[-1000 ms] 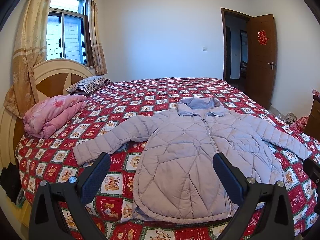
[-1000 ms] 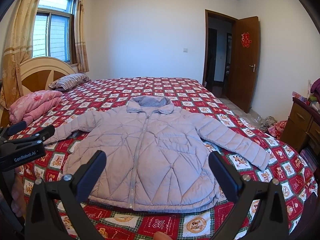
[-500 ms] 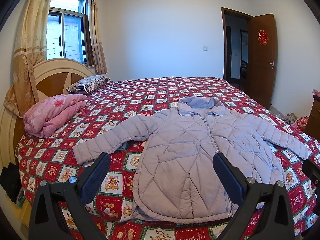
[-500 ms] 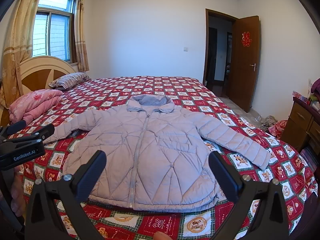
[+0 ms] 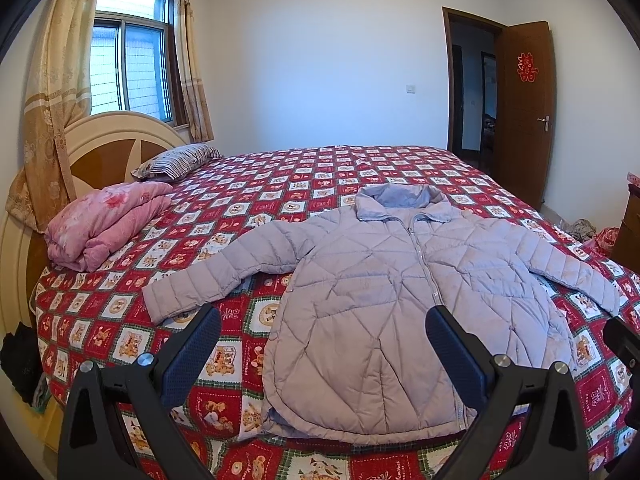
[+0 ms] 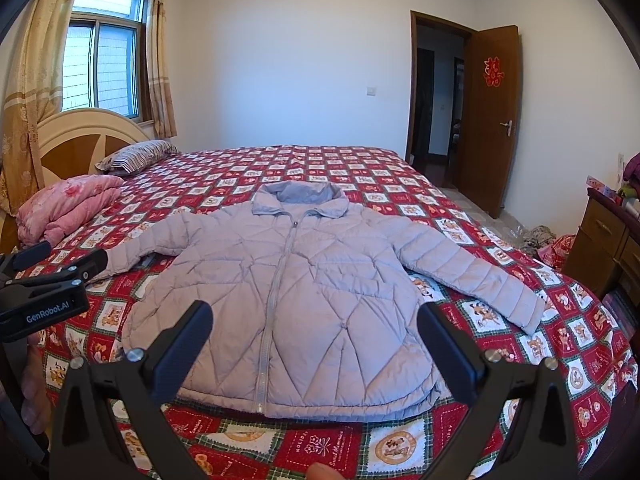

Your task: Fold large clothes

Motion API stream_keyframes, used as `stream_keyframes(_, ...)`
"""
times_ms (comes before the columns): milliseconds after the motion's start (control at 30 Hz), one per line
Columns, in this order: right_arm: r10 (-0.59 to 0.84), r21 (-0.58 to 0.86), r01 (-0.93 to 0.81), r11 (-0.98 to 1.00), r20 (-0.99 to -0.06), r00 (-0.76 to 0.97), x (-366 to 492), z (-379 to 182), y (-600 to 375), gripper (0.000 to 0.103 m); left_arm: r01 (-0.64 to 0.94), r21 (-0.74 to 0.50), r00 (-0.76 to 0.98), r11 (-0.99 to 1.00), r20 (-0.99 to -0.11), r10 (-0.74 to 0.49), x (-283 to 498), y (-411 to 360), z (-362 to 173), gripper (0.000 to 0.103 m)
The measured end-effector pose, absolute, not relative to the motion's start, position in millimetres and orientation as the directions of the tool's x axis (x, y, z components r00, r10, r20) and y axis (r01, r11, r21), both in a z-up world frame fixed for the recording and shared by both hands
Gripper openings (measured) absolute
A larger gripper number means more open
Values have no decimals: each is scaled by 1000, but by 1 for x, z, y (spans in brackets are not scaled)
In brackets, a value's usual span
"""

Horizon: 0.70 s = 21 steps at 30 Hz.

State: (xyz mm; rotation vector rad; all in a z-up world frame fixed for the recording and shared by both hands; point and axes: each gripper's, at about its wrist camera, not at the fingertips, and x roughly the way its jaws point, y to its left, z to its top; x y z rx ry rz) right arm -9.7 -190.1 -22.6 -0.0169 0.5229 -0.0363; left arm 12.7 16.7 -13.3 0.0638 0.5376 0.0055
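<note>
A lilac quilted puffer jacket (image 5: pixel 392 292) lies flat and zipped on the bed, collar away from me, both sleeves spread out; it also shows in the right wrist view (image 6: pixel 288 300). My left gripper (image 5: pixel 323 340) is open and empty, held above the bed's near edge before the jacket's hem. My right gripper (image 6: pixel 314 338) is open and empty, also above the hem. The left gripper's body (image 6: pixel 40 292) shows at the left edge of the right wrist view, near the jacket's left cuff.
The bed has a red checked cartoon quilt (image 5: pixel 320 184). A folded pink blanket (image 5: pixel 104 224) and a striped pillow (image 5: pixel 176 160) lie by the headboard (image 5: pixel 108 148). A wooden dresser (image 6: pixel 604 240) stands at right. The brown door (image 6: pixel 488 120) is open.
</note>
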Motion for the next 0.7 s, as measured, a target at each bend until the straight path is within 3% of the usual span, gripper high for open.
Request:
stream_keyframes(333, -48, 18, 71, 997, -575, 817, 23, -43, -223, 103, 44, 114, 856, 993, -517, 22, 56, 1, -34, 102)
stream_keyframes(700, -225, 103, 417, 903, -713, 664, 72, -104, -387, 103, 77, 137, 830, 988, -558, 13, 153, -28, -78, 102)
